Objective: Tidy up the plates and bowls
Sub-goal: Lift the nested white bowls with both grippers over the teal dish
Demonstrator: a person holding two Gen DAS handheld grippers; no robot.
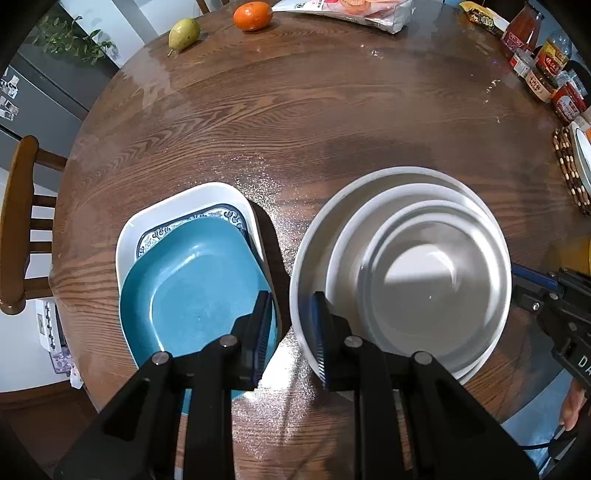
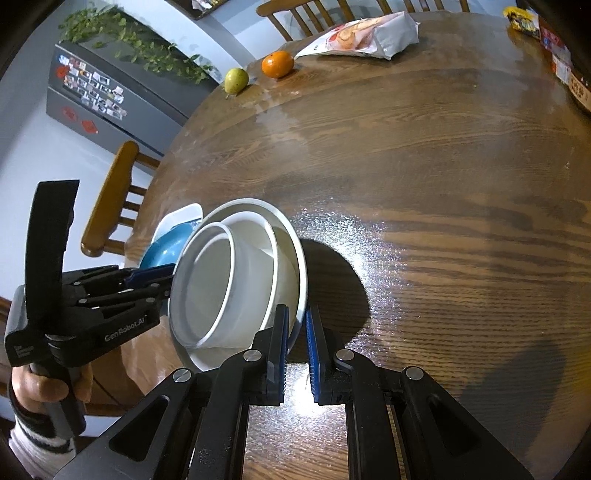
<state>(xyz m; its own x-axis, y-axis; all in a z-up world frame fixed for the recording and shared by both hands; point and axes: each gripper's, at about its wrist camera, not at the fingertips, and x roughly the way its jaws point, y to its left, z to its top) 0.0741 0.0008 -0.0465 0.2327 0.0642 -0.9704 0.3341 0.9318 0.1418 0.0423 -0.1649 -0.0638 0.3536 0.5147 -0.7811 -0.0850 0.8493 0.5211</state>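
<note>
The left wrist view looked steeply down along its own fingers (image 1: pixel 266 332), which filled the lower centre of the frame, close above a round wooden table (image 1: pixel 295 122). A blue plate (image 1: pixel 192 280) sat at lower left and stacked white bowls (image 1: pixel 424 273) at lower right.

The right wrist view sat lower and more to the side, facing across the table (image 2: pixel 424 155) toward chairs and a grey fridge (image 2: pixel 107 99) at upper left. Both views shared the bowls (image 2: pixel 236 280), the blue plate (image 2: pixel 162 251), a pear (image 1: pixel 183 33) (image 2: pixel 236 80), an orange (image 1: pixel 253 15) (image 2: pixel 277 64), and each other's gripper: the right gripper (image 1: pixel 532 291) at the right edge, the left gripper (image 2: pixel 147 284) at left.
</note>
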